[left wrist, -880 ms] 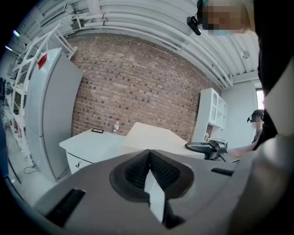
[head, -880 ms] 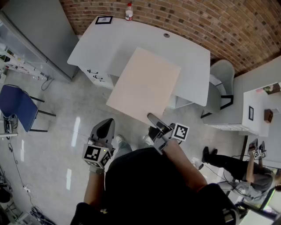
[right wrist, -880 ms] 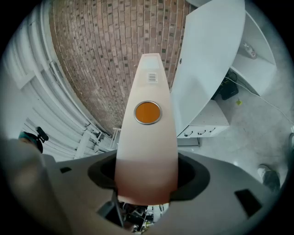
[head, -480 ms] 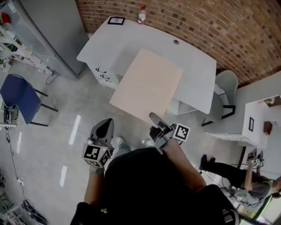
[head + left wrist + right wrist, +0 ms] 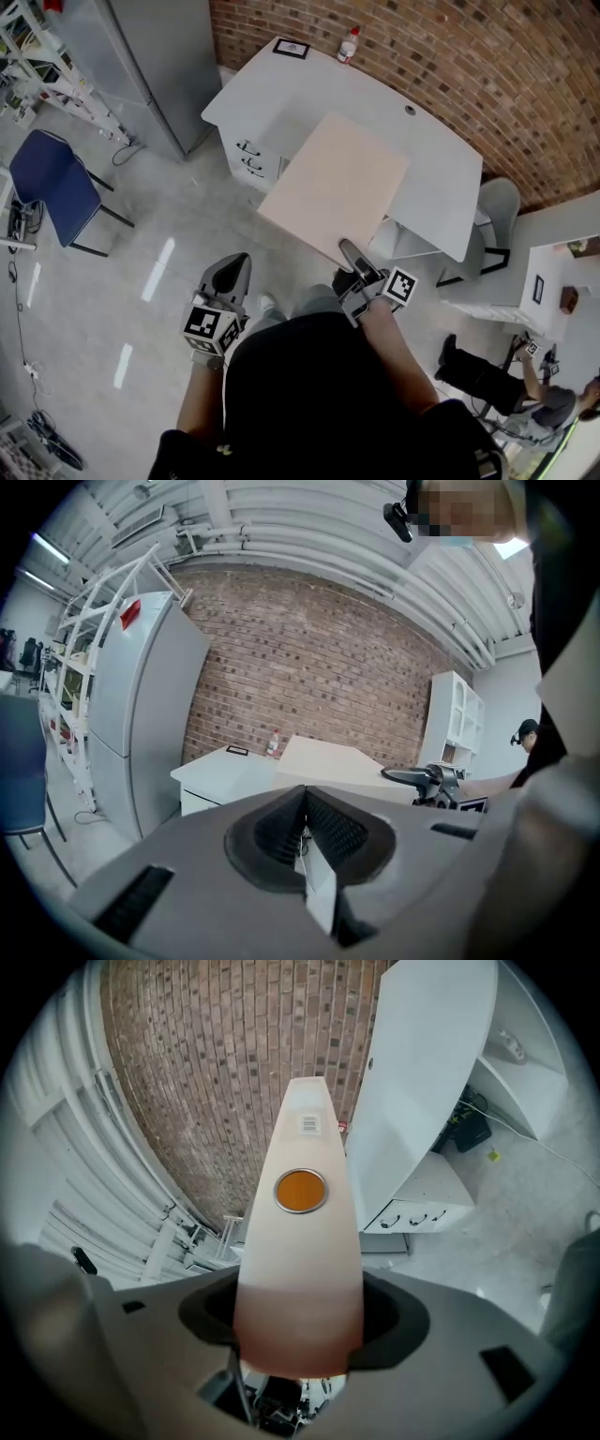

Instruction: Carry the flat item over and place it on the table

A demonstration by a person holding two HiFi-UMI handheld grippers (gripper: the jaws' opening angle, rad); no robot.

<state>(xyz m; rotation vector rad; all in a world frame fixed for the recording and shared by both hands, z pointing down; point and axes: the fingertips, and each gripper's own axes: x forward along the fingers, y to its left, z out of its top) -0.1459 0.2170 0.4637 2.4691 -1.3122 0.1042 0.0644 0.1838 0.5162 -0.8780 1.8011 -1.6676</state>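
Board [image 5: 336,187], table [image 5: 272,89] and blue chair [image 5: 52,178] now farther right in head view.

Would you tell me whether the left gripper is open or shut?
Shut: the left gripper has its jaws together, nothing between them.

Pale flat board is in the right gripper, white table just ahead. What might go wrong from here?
1. The pale beige flat board is pinched at one near corner by the right gripper alone. The left gripper is shut and empty, so the board may twist or slip.
2. Its far edge may catch the rim of the white table or, pushed far, the red-capped bottle at the back.
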